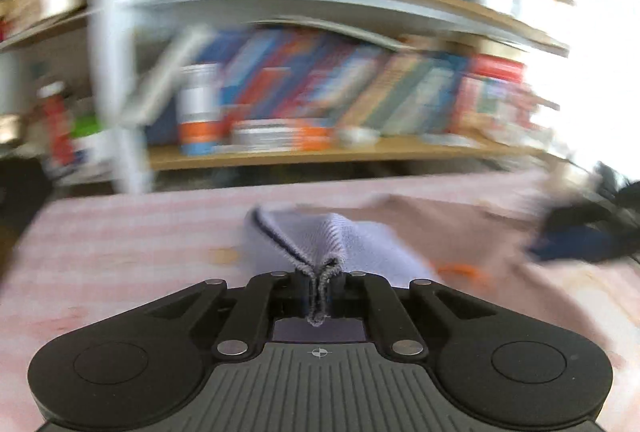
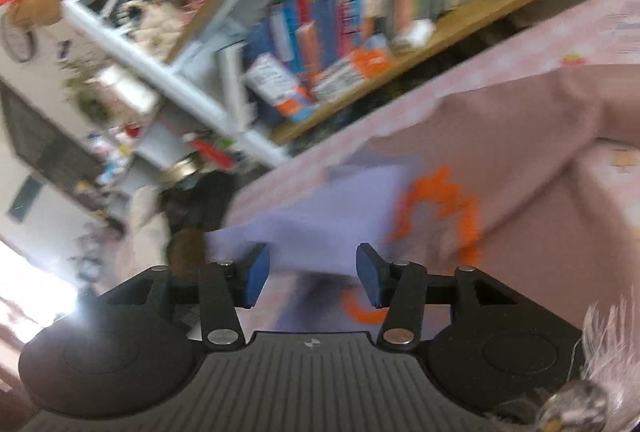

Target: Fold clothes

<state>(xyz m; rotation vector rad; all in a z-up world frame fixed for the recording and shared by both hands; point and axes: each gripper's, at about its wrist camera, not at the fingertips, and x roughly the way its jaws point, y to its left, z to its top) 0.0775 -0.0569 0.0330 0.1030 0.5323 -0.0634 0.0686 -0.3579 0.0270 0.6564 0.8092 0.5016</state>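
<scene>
Left wrist view: the left gripper (image 1: 320, 278) pinches the ribbed hem of a lavender garment (image 1: 352, 244), lifting it off the pink bedsheet (image 1: 120, 252), presumably to carry a fold.

Right wrist view: the right gripper (image 2: 312, 274) hangs spread and empty above the garment's orange print (image 2: 440, 208).

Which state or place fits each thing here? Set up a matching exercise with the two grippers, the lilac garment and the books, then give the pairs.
Things:
1. left gripper
2. right gripper
3. lilac garment
4. books

States or places:
a. standing on the wooden shelf behind
b. open, holding nothing
c. shut on a folded cloth edge
d. lying on the pink bedcover, with an orange print

Pairs: 1-c, 2-b, 3-d, 4-a
</scene>
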